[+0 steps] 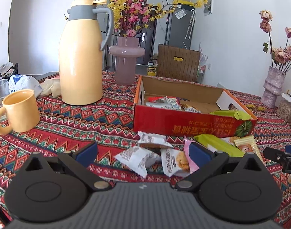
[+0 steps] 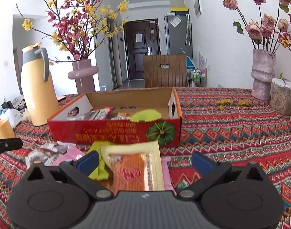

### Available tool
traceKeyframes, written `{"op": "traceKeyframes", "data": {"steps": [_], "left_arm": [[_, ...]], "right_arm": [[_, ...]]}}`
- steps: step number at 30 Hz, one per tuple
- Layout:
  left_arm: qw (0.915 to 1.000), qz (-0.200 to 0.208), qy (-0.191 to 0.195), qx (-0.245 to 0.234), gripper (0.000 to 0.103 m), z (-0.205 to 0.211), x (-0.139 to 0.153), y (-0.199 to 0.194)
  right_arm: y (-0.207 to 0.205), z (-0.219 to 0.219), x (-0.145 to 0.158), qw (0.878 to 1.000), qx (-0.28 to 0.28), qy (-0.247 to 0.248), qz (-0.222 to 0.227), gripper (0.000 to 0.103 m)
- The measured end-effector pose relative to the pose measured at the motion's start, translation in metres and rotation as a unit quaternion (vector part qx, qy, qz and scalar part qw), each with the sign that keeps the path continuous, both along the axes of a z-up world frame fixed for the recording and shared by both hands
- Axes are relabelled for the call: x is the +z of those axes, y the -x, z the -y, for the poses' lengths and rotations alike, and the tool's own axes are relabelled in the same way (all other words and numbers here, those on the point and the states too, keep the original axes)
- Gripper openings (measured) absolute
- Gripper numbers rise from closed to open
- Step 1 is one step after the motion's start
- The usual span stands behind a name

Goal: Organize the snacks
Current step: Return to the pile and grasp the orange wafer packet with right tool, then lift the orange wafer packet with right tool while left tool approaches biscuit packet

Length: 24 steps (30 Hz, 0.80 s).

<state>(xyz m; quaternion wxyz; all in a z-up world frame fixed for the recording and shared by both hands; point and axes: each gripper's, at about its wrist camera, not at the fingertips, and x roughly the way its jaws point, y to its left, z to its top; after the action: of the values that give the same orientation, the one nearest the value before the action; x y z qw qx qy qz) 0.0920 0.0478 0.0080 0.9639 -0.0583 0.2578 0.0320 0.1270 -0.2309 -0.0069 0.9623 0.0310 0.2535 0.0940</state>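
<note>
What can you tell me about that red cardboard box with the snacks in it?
The red box is a shallow open-topped cardboard tray, plain brown inside, with an orange rim. Its near wall carries upside-down yellow lettering and a green pumpkin picture; the white end flaps have small cut-out holes. It sits flat on the patterned tablecloth, holding several wrapped snacks, with a green packet leaning over its near edge. More loose packets lie on the cloth just in front of it. Neither gripper touches it.
</note>
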Motion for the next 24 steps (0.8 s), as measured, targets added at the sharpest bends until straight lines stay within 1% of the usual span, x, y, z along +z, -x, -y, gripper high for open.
{"op": "traceKeyframes", "data": {"steps": [7, 17, 18, 19, 20, 24], "left_arm": [[0.9996, -0.016, -0.002, -0.022, 0.103, 0.011, -0.011, 0.013], [0.9994, -0.028, 0.000, -0.022, 0.103, 0.012, -0.016, 0.014], [0.9993, -0.029, 0.000, -0.022, 0.103, 0.012, -0.017, 0.014], [0.9993, -0.030, 0.001, -0.021, 0.103, 0.012, -0.017, 0.013], [0.9993, -0.031, 0.001, -0.022, 0.103, 0.012, -0.018, 0.013], [0.9991, -0.034, 0.005, -0.024, 0.103, 0.013, -0.019, 0.012]], "right_arm": [[0.015, 0.001, -0.020, 0.999, 0.004, -0.006, -0.040, 0.103], [0.002, -0.008, -0.039, 0.997, 0.004, 0.003, -0.074, 0.102], [0.002, -0.008, -0.041, 0.997, 0.004, 0.002, -0.076, 0.101], [0.001, -0.008, -0.042, 0.997, 0.004, 0.000, -0.079, 0.096], [0.001, -0.008, -0.044, 0.997, 0.007, -0.003, -0.083, 0.088], [0.003, -0.008, -0.045, 0.997, 0.012, -0.008, -0.081, 0.079]]}}
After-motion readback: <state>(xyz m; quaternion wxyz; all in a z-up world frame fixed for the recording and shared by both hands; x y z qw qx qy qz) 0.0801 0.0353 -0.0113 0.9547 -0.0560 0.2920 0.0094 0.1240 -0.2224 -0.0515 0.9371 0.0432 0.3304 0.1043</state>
